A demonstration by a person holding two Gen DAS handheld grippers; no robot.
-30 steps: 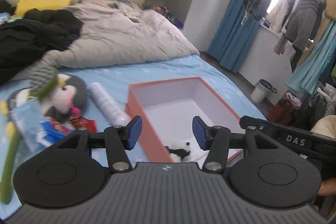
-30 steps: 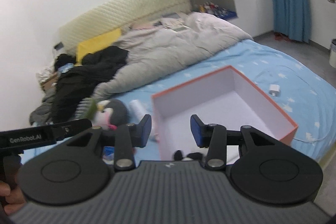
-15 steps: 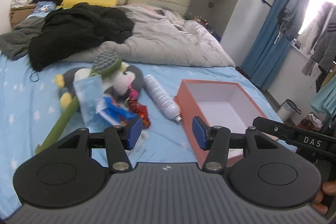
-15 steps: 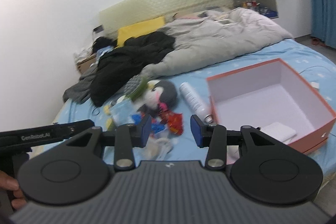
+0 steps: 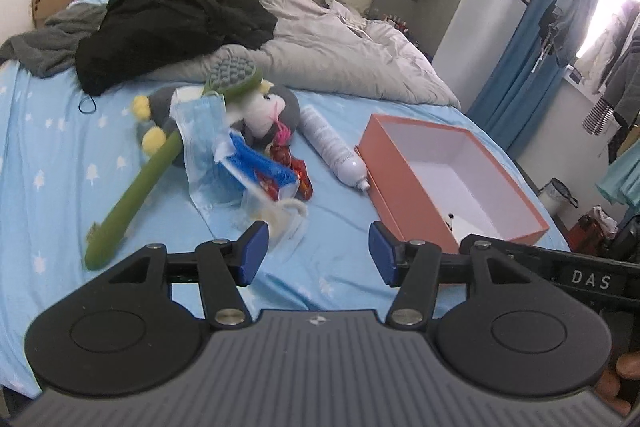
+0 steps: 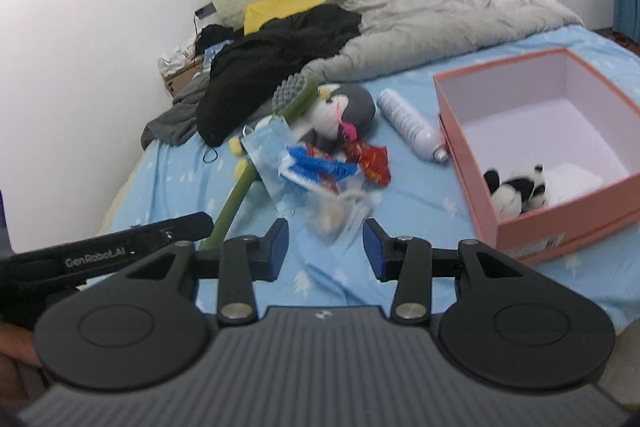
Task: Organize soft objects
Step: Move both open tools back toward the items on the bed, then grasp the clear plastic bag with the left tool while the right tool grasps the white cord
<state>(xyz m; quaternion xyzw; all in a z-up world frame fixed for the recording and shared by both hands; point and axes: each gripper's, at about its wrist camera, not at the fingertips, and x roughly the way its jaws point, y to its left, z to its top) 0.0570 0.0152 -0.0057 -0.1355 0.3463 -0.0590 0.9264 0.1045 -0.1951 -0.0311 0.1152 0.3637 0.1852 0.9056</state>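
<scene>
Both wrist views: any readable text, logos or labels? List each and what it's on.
"DAS": on the right gripper, its black side bar seen in the left view.
"GenRobot.AI": on the left gripper, its bar seen in the right view.
Print on the red wrappers, white bottle and box label: too blurred to read.

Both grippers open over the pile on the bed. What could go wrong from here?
1. The penguin plush lies under the green brush and face mask; grabbing it will likely drag those along.
2. The spray bottle lies against the box and may roll.
3. The panda toy already fills the near corner.
</scene>
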